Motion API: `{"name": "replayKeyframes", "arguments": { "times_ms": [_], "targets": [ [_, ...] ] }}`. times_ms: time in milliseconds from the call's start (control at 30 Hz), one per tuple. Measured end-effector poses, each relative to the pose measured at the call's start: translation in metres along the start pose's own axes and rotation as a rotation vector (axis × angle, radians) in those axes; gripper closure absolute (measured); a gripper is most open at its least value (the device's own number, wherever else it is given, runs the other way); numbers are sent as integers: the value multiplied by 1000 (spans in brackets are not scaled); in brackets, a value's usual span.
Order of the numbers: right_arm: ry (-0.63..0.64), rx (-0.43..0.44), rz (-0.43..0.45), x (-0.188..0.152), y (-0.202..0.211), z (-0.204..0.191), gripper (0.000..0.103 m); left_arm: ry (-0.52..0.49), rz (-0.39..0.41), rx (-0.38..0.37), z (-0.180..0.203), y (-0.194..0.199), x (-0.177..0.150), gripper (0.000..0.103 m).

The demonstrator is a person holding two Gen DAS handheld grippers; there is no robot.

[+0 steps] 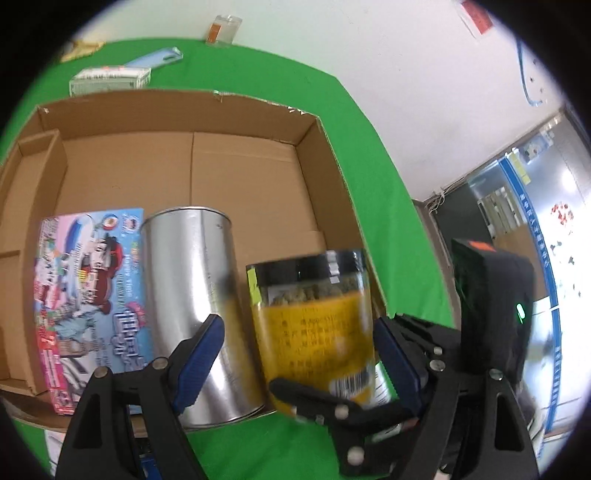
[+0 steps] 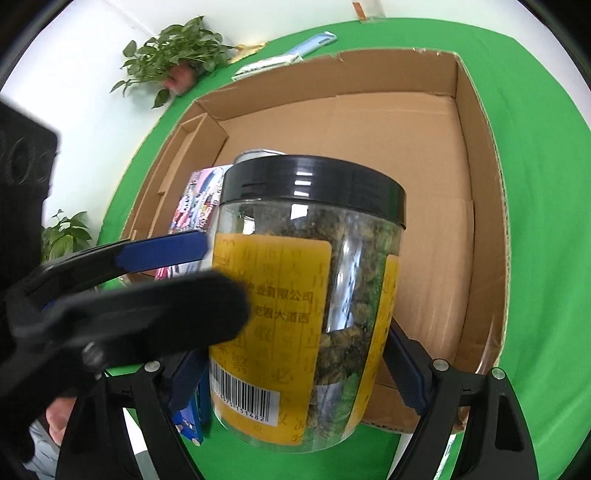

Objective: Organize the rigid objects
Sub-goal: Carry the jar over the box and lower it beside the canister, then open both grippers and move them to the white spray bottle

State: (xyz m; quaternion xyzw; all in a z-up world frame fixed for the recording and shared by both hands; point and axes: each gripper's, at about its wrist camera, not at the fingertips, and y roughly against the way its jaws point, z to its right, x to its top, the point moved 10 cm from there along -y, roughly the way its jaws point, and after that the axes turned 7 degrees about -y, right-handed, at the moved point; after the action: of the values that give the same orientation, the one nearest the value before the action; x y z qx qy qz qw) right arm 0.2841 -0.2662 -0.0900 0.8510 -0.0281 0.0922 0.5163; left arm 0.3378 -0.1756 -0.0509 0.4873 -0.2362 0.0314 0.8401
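A clear jar with a black lid and yellow label (image 2: 306, 295) is held upright in my right gripper (image 2: 295, 373), whose blue pads press its sides, above the near edge of a cardboard box (image 2: 480, 206). In the left wrist view the jar (image 1: 314, 325) sits between the fingers of my left gripper (image 1: 295, 354), which is open around it; the right gripper's fingers (image 1: 332, 402) cross in front. A silver can (image 1: 199, 302) and a colourful toy box (image 1: 92, 295) stand inside the cardboard box (image 1: 325, 155) at its near side.
Green cloth (image 1: 388, 206) covers the table. Behind the box lie a white-green carton (image 1: 110, 79), a blue case (image 1: 155, 59) and a small clear container (image 1: 221, 31). Potted plants (image 2: 177, 51) stand at the wall. A blue item (image 2: 192, 417) lies under the jar.
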Motion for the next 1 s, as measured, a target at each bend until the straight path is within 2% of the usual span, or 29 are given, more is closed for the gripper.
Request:
{"name": "replayKeyframes", "arguments": {
  "times_ms": [133, 200, 233, 300, 367, 433, 467, 500, 567, 733, 833, 867, 900, 933, 1000],
  "targets": [
    [-59, 6, -37, -2, -14, 8, 8, 14, 47, 20, -4, 18, -15, 20],
    [-38, -32, -28, -5, -17, 7, 3, 21, 81, 33, -5, 29, -22, 20],
    [-35, -19, -41, -9, -15, 3, 3, 24, 95, 46, -7, 35, -28, 20],
    [-36, -2, 30, -9, 2, 1, 4, 13, 120, 74, -10, 45, -34, 20],
    [-36, -24, 108, -8, 19, 3, 6, -17, 161, 123, -14, 59, -43, 20],
    [-44, -59, 176, -7, 30, 7, 11, -51, 230, 175, -11, 77, -49, 20],
    [-46, -71, 181, -7, 29, 8, 19, -66, 268, 201, -10, 86, -50, 20],
    [-51, -81, 174, -5, 24, 8, 33, -81, 304, 230, -9, 96, -53, 20],
    [-78, -89, 152, -7, 17, 15, 47, -112, 353, 270, -8, 112, -54, 20],
    [-127, -65, 160, -14, 13, 19, 42, -185, 445, 370, -2, 146, -68, 20],
    [-161, 24, 175, -24, 26, 13, 29, -196, 473, 451, -9, 156, -76, 20],
    [-169, 29, 206, -27, 34, 13, 14, -196, 479, 480, -12, 158, -79, 20],
    [-164, -7, 269, -31, 48, 14, 0, -194, 485, 504, -15, 160, -83, 20],
    [-147, -59, 345, -34, 65, 16, 0, -193, 492, 513, -16, 160, -87, 18],
    [-73, -152, 485, -50, 94, 13, 0, -197, 523, 469, -16, 158, -100, 17]
  ]
}}
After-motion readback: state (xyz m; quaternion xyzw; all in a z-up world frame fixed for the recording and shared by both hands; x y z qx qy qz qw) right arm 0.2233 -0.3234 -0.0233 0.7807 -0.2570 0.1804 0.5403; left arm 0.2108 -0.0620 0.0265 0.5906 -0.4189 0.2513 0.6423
